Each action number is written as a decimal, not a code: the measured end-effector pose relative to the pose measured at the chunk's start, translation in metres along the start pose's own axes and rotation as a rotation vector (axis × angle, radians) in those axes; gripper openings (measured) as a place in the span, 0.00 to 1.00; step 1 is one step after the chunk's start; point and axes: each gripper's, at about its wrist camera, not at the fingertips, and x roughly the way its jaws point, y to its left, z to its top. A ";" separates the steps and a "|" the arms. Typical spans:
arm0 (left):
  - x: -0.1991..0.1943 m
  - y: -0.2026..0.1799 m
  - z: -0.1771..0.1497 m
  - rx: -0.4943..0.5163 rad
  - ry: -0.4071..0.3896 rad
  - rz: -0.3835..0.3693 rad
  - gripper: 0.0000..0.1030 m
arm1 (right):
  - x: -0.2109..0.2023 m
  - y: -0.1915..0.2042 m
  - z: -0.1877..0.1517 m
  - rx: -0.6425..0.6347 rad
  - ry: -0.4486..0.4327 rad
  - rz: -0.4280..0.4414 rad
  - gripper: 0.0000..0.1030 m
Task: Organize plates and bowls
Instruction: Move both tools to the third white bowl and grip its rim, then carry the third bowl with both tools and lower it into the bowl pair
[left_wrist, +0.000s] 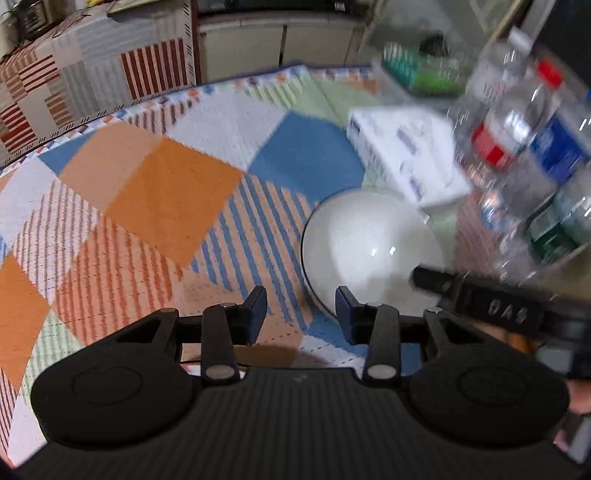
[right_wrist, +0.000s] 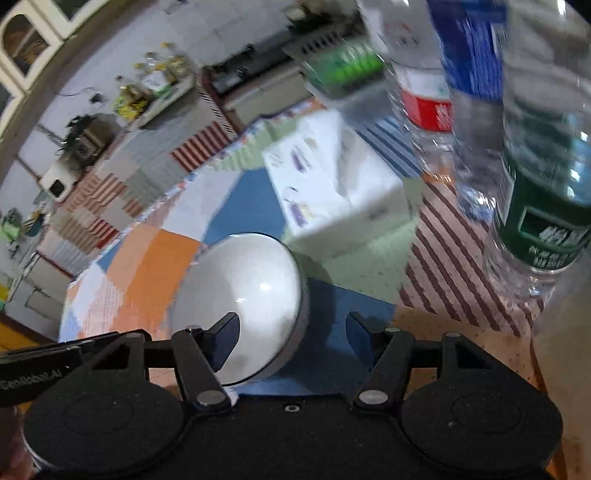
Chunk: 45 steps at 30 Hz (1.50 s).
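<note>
Room is plentiful on the orange, blue and white patchwork tablecloth (left_wrist: 155, 192) left of the glossy white round bowl (left_wrist: 369, 243), which sits just beside the white cardboard box (left_wrist: 406, 155), clear plastic bottles (left_wrist: 517, 140) crowding the right. Left gripper (left_wrist: 301, 310) hovers with narrow empty jaws at the bowl's near rim. Only the right wrist view shows the right gripper (right_wrist: 291, 336), jaws moderately apart straddling the rim without pinching it, plus the blurry green-labelled bottle (right_wrist: 543, 221).

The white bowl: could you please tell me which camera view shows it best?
The right wrist view shows the white bowl best: its round rim and side wall are nearly whole, with only the near edge behind a finger. In the left wrist view the bowl is cut by the right gripper and a finger.
</note>
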 end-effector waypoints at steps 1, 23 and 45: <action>0.005 -0.003 -0.001 0.020 -0.008 0.002 0.38 | 0.004 0.001 -0.001 -0.021 0.000 -0.022 0.61; 0.032 -0.004 -0.007 0.014 0.056 -0.047 0.15 | 0.039 0.018 0.005 -0.076 0.070 -0.087 0.14; -0.114 0.000 -0.068 -0.063 0.112 -0.151 0.15 | -0.073 0.042 -0.037 -0.091 0.244 0.022 0.15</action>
